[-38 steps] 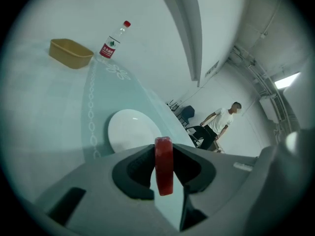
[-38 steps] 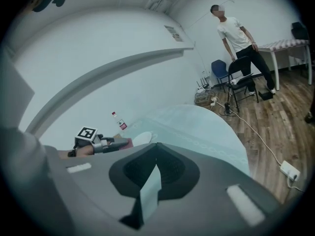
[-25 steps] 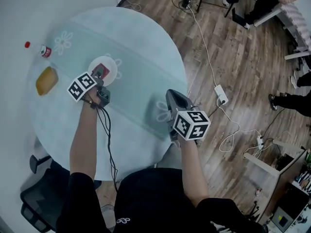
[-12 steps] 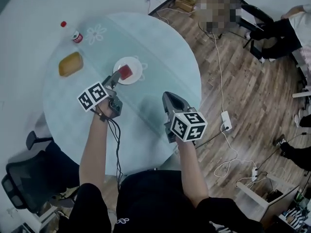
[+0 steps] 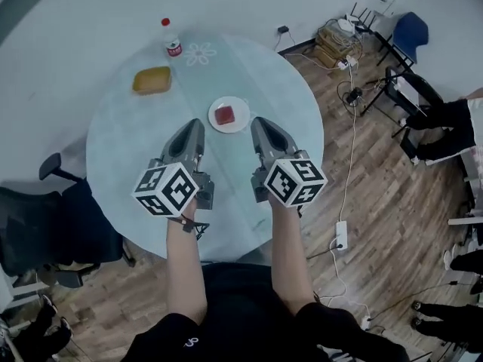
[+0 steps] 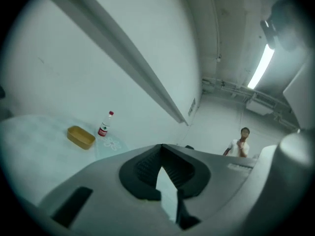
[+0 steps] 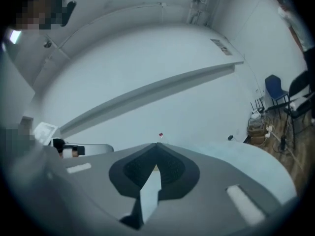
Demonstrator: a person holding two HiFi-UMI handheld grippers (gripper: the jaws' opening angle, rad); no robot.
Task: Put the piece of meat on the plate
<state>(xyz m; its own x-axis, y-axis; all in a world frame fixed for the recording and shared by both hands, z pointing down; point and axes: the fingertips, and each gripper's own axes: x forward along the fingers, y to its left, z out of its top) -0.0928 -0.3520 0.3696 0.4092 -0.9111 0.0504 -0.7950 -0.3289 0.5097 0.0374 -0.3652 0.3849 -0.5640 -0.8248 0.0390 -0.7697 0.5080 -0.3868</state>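
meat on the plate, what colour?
Red: the meat sits on the white plate. Head view shows it best.

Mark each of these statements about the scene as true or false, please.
1. The piece of meat lies on the plate. True.
2. The left hand-held gripper holds the meat. False: its jaws are shut on nothing.
3. The bottle lies on its side. False: it stands upright.
4. The yellow container is apart from the plate. True.
5. The right hand-held gripper is shut and empty. True.
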